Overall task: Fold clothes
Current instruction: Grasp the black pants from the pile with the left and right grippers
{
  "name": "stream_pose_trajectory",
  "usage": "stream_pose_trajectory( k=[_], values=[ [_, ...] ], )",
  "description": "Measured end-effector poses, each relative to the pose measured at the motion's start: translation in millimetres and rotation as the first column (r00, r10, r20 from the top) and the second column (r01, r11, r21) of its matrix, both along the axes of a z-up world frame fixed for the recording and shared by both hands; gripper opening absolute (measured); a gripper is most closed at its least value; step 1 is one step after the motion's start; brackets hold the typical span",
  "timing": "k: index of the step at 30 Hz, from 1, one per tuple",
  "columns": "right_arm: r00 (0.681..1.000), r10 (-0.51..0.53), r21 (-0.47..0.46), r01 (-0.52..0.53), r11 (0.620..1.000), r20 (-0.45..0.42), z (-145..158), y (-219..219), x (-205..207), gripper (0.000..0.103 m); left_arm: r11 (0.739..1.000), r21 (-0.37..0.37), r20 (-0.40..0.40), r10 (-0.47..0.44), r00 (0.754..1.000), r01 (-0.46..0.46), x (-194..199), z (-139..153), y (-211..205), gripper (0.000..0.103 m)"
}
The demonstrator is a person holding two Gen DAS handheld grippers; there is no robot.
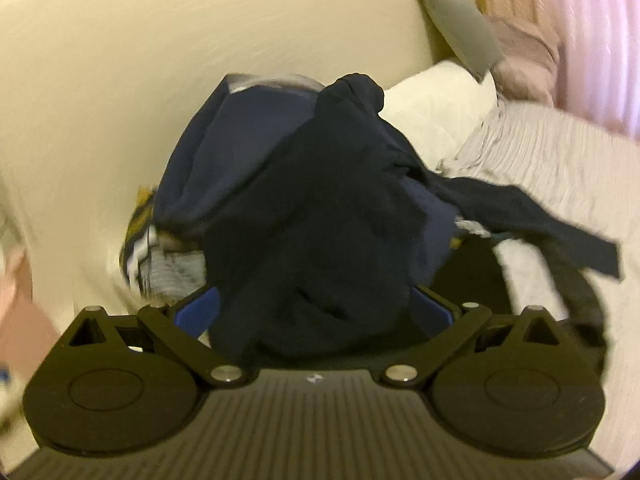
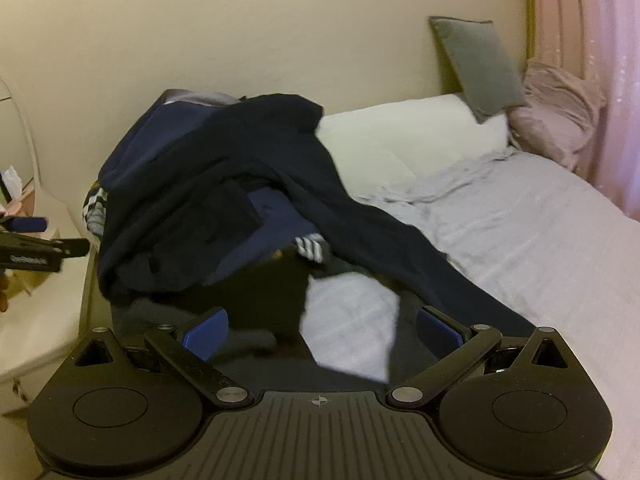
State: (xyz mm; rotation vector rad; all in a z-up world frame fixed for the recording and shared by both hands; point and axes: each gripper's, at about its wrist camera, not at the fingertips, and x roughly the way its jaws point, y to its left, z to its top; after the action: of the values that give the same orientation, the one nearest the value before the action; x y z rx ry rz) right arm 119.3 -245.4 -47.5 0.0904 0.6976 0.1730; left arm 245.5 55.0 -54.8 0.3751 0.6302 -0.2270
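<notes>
Item: heap of dark clothes (image 2: 208, 208), unfolded, piled at the bed's (image 2: 540, 248) wall-side edge, short of the white pillow (image 2: 412, 136).

Top layer: navy garment (image 1: 304, 216), limp and creased, draped over a brighter blue piece, one leg or sleeve trailing across the sheet. Striped white trim shows beneath.

Left gripper (image 1: 314, 312): fingers wide apart, the navy cloth bulging between them, seemingly placed to take a hold; contact not discernible.

Right gripper (image 2: 320, 328): fingers apart, empty, hovering over the heap's near edge.

A bed (image 2: 520, 240) in pale grey sheets – heaped dark clothes (image 2: 224, 200), white pillow (image 2: 420, 136), grey cushion (image 2: 476, 64) on it
</notes>
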Motion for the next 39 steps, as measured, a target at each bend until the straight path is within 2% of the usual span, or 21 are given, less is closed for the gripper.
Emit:
stream_pose_trajectory(
  k=[3,7,10,14,15,16,17,19,21,22,27,28,29,30,31,32,33,34,35,36,39],
  values=[
    [0.999,0.038,0.047,-0.039,0.998,0.012,-1.7,19.7,46.5,0.103,0.994,0.093,0.021,-0.058,0.998,0.056,41.0,-16.2,10.6,0.099],
    [0.993,0.108,0.037,-0.110,0.993,0.039,0.1,56.0,109.0,0.103,0.977,0.169,0.029,-0.136,0.990,0.129,83.1,-35.2,21.6,0.099],
    [0.986,0.157,0.014,-0.158,0.987,0.053,-0.3,84.1,155.0,0.103,0.963,0.201,0.026,-0.186,0.982,0.178,104.2,-44.5,24.5,0.098],
    [0.979,0.198,0.013,-0.199,0.980,0.057,-5.2,115.9,215.2,0.103,0.957,0.204,0.034,-0.219,0.975,0.207,124.4,-52.8,26.4,0.093],
    [0.979,0.196,0.031,-0.198,0.980,0.056,-6.8,120.7,229.2,0.103,0.954,0.206,0.032,-0.228,0.973,0.217,128.0,-55.3,26.7,0.086],
    [0.979,0.194,0.050,-0.197,0.979,0.055,-8.4,125.3,243.2,0.103,0.949,0.219,0.026,-0.239,0.971,0.228,131.3,-58.5,26.0,0.073],
    [0.981,0.188,0.072,-0.192,0.979,0.051,-9.7,128.7,256.4,0.103,0.945,0.229,0.017,-0.244,0.970,0.234,133.2,-61.3,25.1,0.066],
    [0.981,0.188,0.101,-0.192,0.976,0.047,-11.8,137.6,282.2,0.103,0.939,0.246,-0.003,-0.249,0.969,0.242,136.3,-66.8,23.6,0.037],
    [0.980,0.195,0.101,-0.198,0.975,0.038,-13.6,150.3,304.7,0.103,0.943,0.223,0.012,-0.255,0.967,0.246,127.3,-64.4,24.1,0.017],
    [0.981,0.193,0.101,-0.195,0.976,0.031,-15.1,156.2,316.1,0.103,0.946,0.210,0.022,-0.258,0.966,0.248,121.9,-62.6,24.6,0.012],
    [0.991,0.135,0.154,-0.132,0.979,-0.011,-29.3,168.5,362.0,0.102,0.954,0.147,0.070,-0.275,0.959,0.263,94.0,-54.9,25.2,0.009],
    [0.991,0.134,0.166,-0.128,0.978,-0.025,-32.9,168.1,365.8,0.100,0.951,0.141,0.074,-0.286,0.955,0.274,89.2,-54.7,24.4,0.008],
    [0.990,0.134,0.179,-0.125,0.976,-0.040,-36.5,167.8,369.6,0.082,0.949,0.135,0.077,-0.298,0.952,0.286,85.1,-54.5,23.7,0.008],
    [0.986,0.155,0.210,-0.140,0.968,-0.057,-39.7,167.4,372.2,0.075,0.947,0.126,0.076,-0.305,0.949,0.295,82.9,-53.6,24.0,0.008],
    [0.987,0.152,0.212,-0.137,0.968,-0.057,-39.6,166.3,370.4,0.072,0.948,0.116,0.075,-0.307,0.949,0.297,83.1,-52.2,24.3,0.008],
    [0.987,0.149,0.213,-0.133,0.968,-0.058,-39.4,165.2,368.5,0.061,0.948,0.106,0.075,-0.307,0.949,0.299,84.0,-50.6,24.6,0.008],
    [0.988,0.144,0.184,-0.131,0.974,-0.057,-37.1,164.4,365.2,0.041,0.949,0.091,0.074,-0.309,0.948,0.302,84.7,-48.1,24.6,0.008],
    [0.989,0.140,0.157,-0.130,0.979,-0.056,-34.8,163.5,361.8,0.034,0.950,0.073,0.076,-0.310,0.948,0.305,83.9,-44.5,23.7,0.008],
    [0.988,0.145,0.151,-0.136,0.979,-0.049,-31.9,160.1,356.3,0.017,0.950,0.052,0.081,-0.311,0.947,0.307,82.5,-39.8,22.5,0.008],
    [0.988,0.148,0.154,-0.140,0.978,-0.042,-28.3,153.9,349.9,0.012,0.949,0.035,0.089,-0.316,0.945,0.314,80.0,-34.2,20.4,0.008],
    [0.993,0.116,0.152,-0.115,0.982,0.001,-12.5,124.3,321.5,0.009,0.924,-0.001,0.122,-0.379,0.917,0.382,58.3,-14.9,6.7,0.008]
  ],
)
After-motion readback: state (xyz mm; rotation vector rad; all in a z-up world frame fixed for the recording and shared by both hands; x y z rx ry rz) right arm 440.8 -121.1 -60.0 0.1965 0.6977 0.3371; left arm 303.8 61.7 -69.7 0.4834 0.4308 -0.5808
